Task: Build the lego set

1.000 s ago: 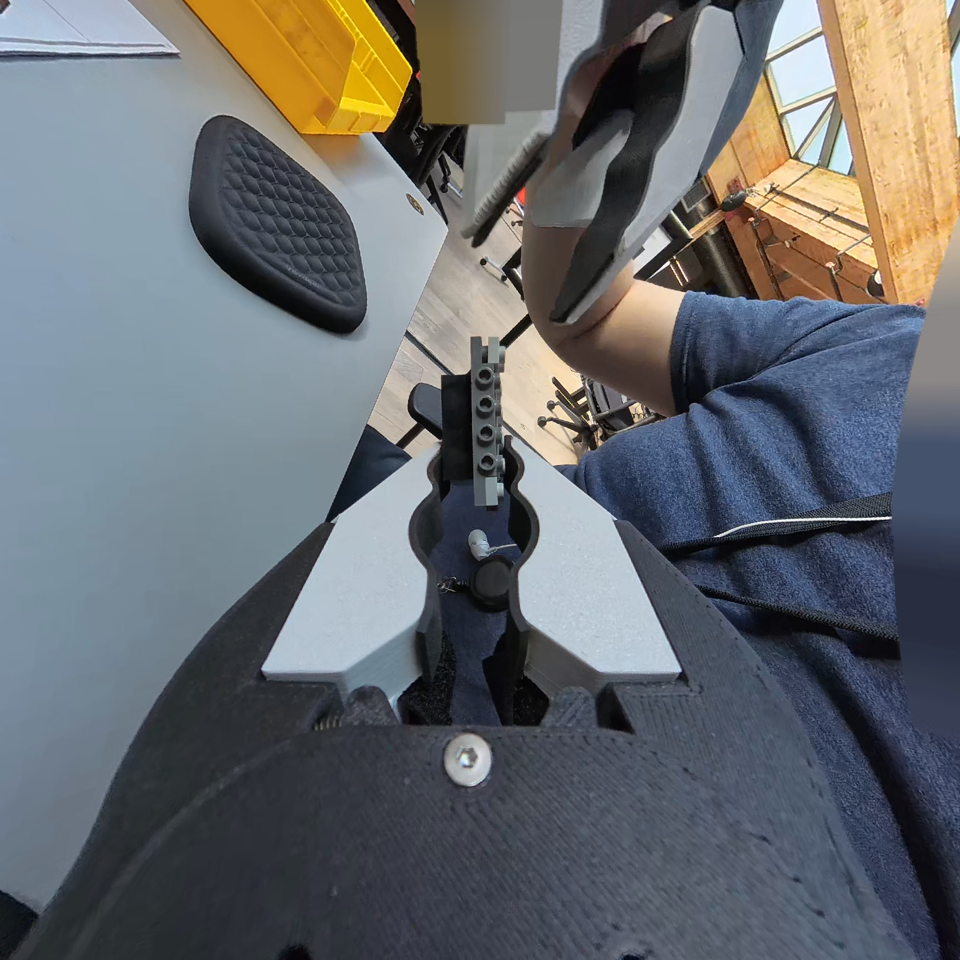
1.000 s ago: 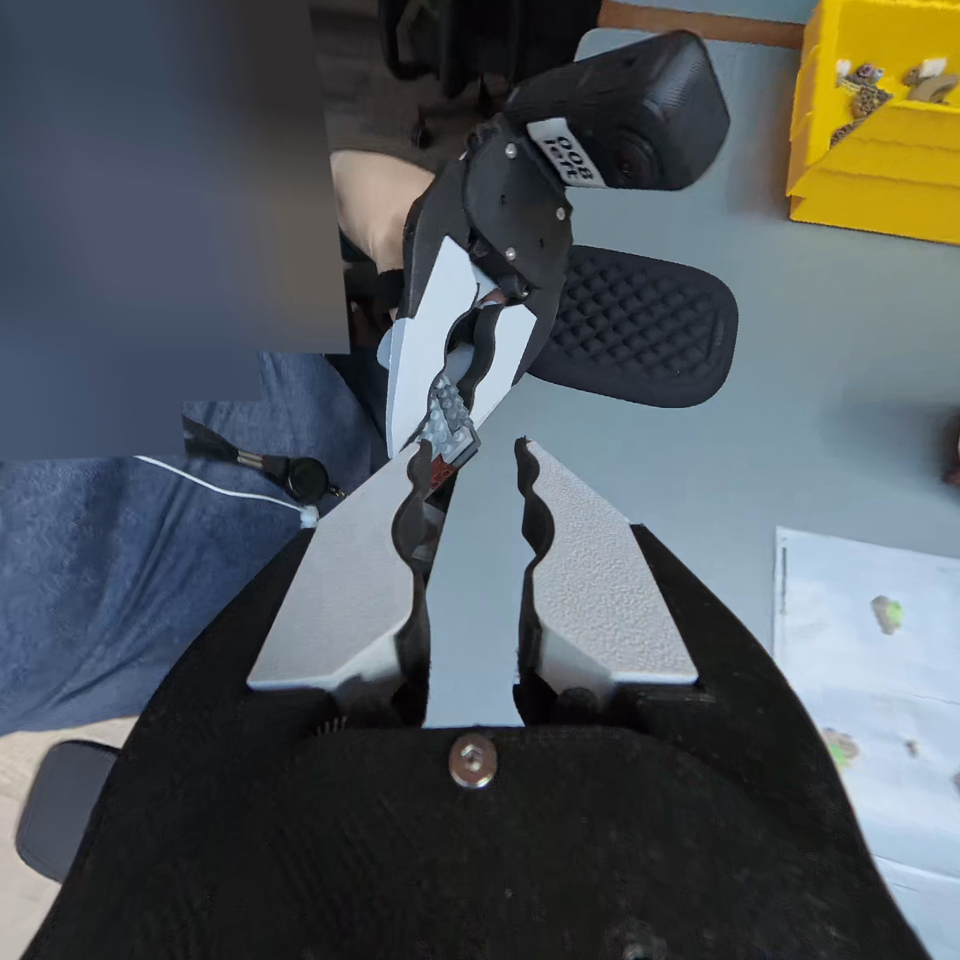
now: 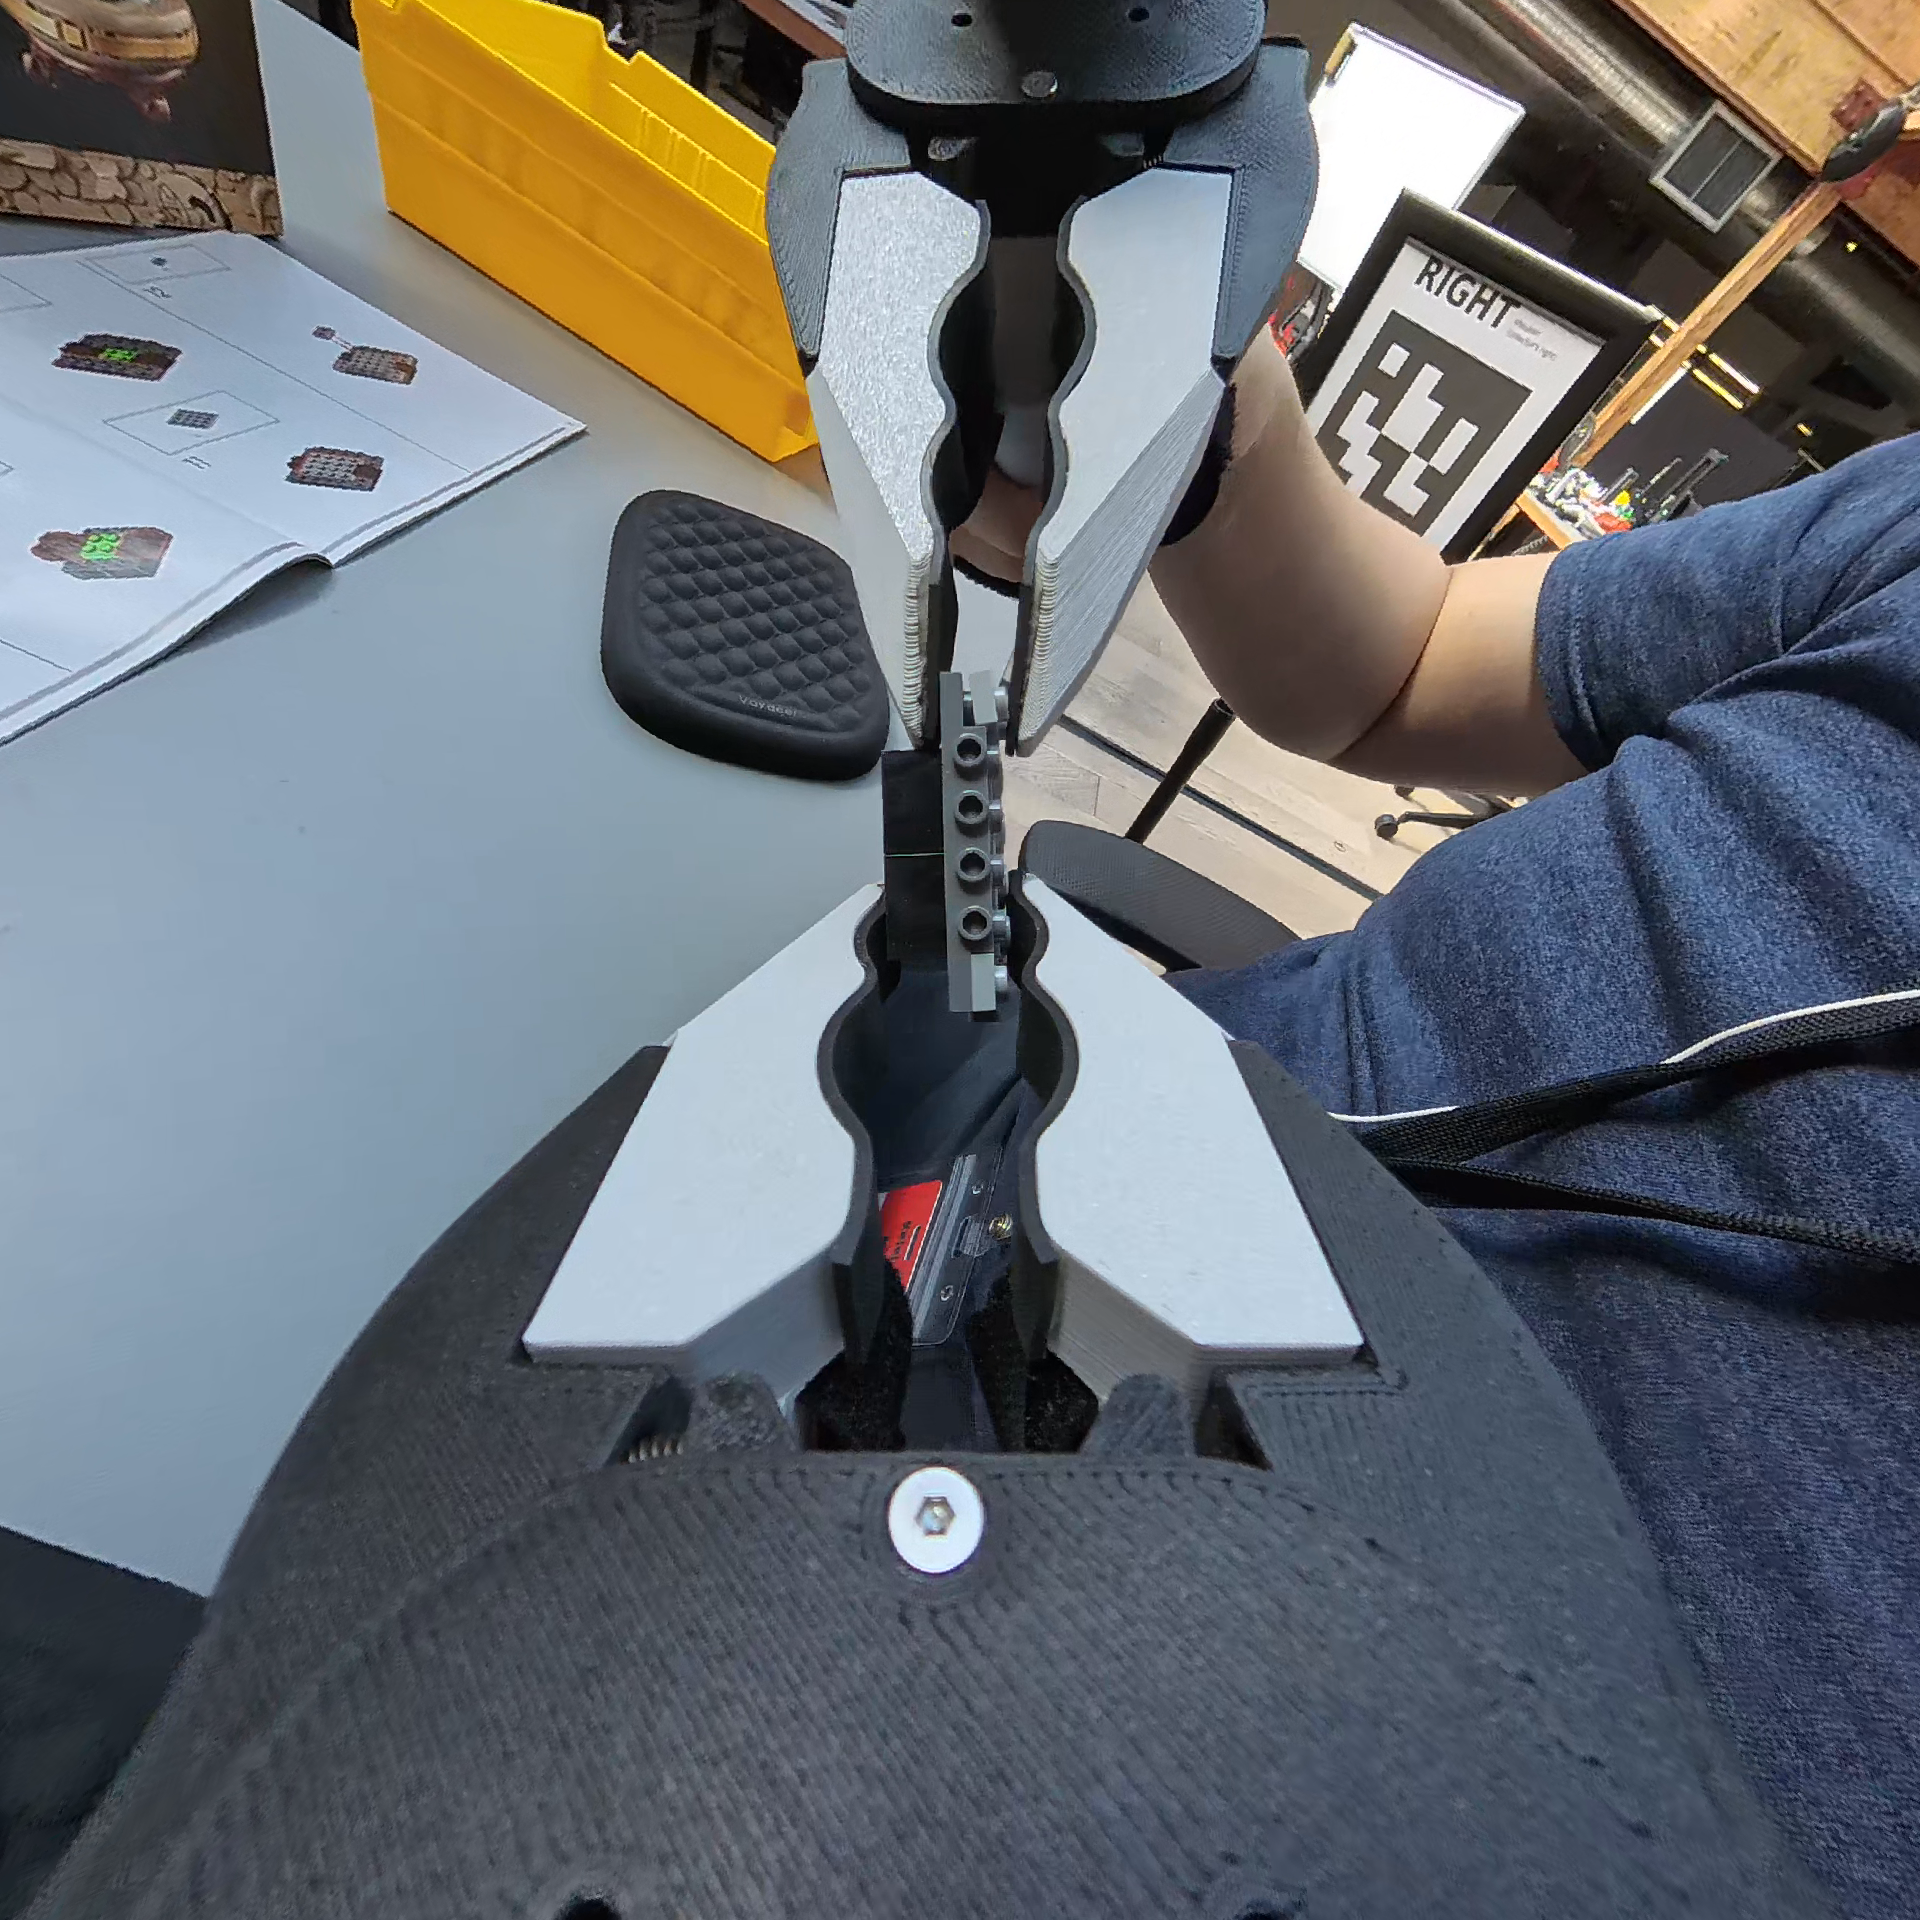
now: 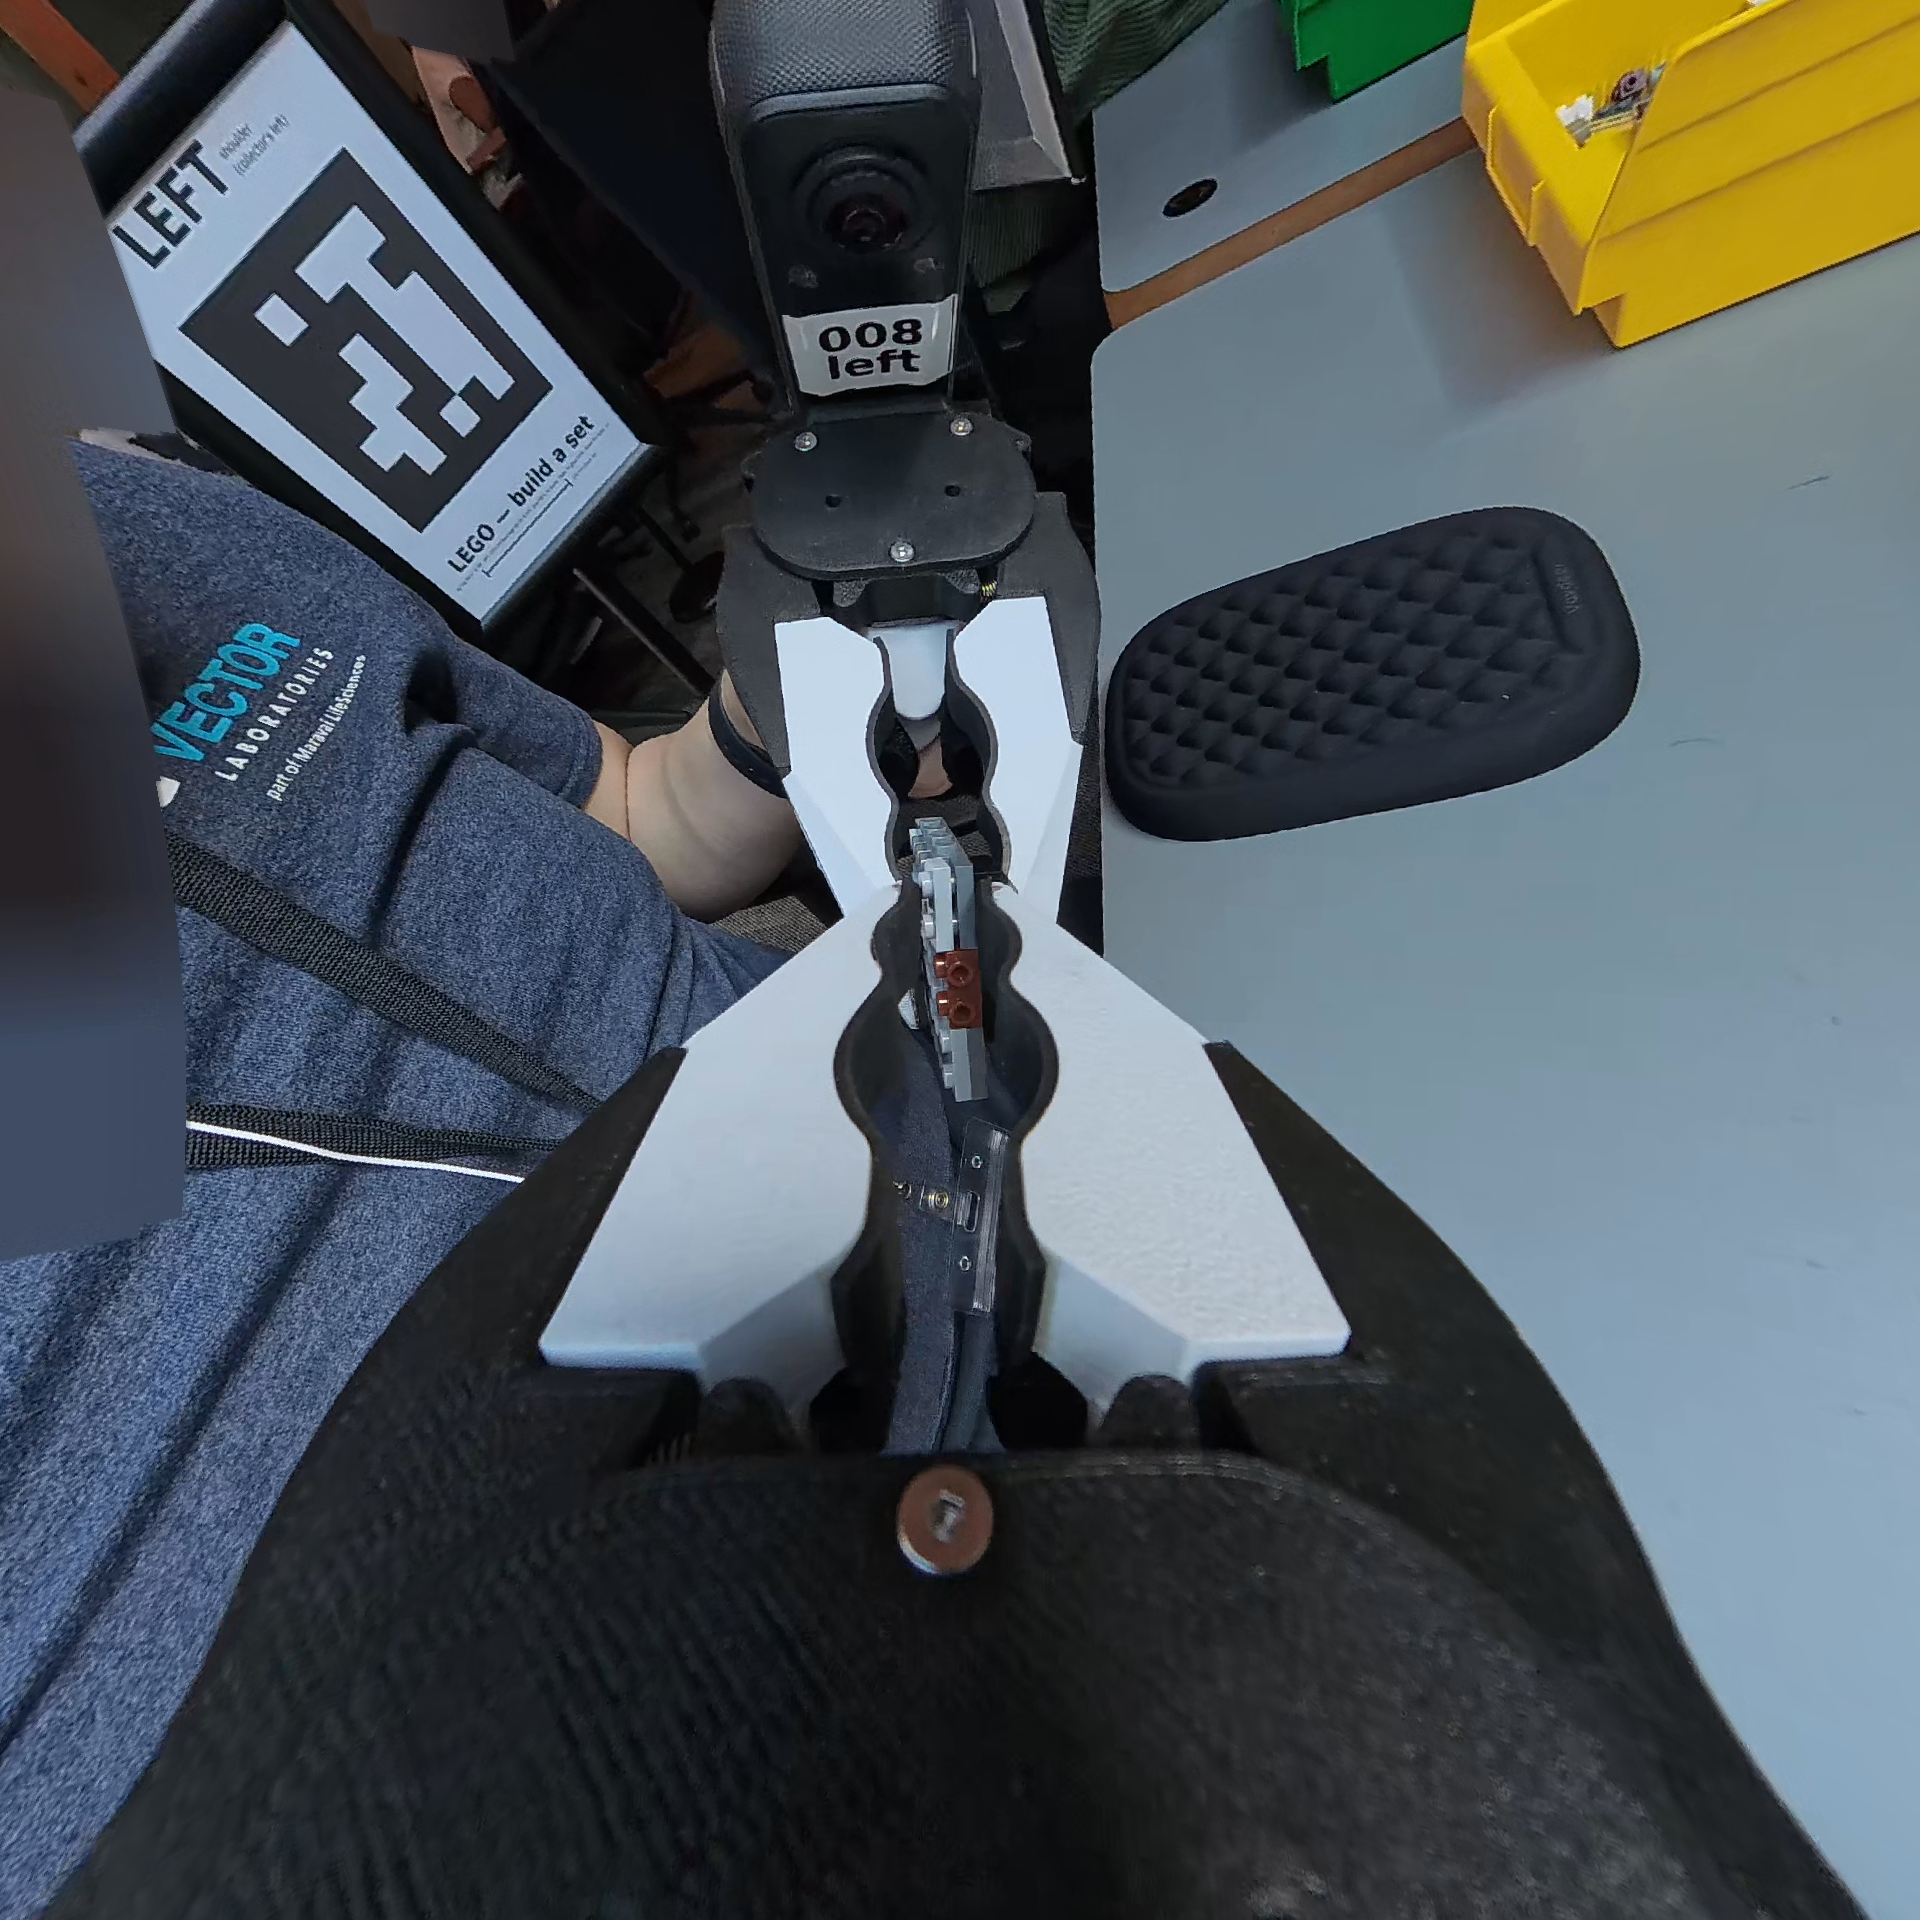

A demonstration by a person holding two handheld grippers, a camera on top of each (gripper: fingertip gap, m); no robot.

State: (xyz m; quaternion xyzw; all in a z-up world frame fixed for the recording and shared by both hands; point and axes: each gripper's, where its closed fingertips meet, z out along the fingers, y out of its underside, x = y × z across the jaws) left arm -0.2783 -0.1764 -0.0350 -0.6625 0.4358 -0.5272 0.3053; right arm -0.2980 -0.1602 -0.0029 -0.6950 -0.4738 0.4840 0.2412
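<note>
A grey studded lego assembly point(image 3: 971, 831) with a black block on its left side is held in the air over a person's lap, off the table edge. In the right wrist view point(image 4: 951, 1039) it carries two small brown pieces point(image 4: 958, 987). My left gripper point(image 3: 951, 894) is shut on its lower end. My right gripper point(image 3: 966, 727) comes from the opposite side, and its tips pinch the upper end. In the right wrist view my right gripper point(image 4: 951, 904) meets the left gripper point(image 4: 945, 868) tip to tip, with the assembly between both pairs of fingers.
The grey table point(image 3: 312, 883) holds a black padded rest point(image 3: 743, 634), an open instruction booklet point(image 3: 208, 436), a yellow bin point(image 3: 582, 229) and a picture box point(image 3: 125, 114). The bin point(image 4: 1714, 177) holds small parts. A person's blue-shirted torso point(image 3: 1662, 1039) is close by. Both grippers' tips are close together, under 4 cm apart.
The right gripper has moved in line with the left one and closed from open onto the free end of the assembly. The left gripper has turned while still holding the assembly.
</note>
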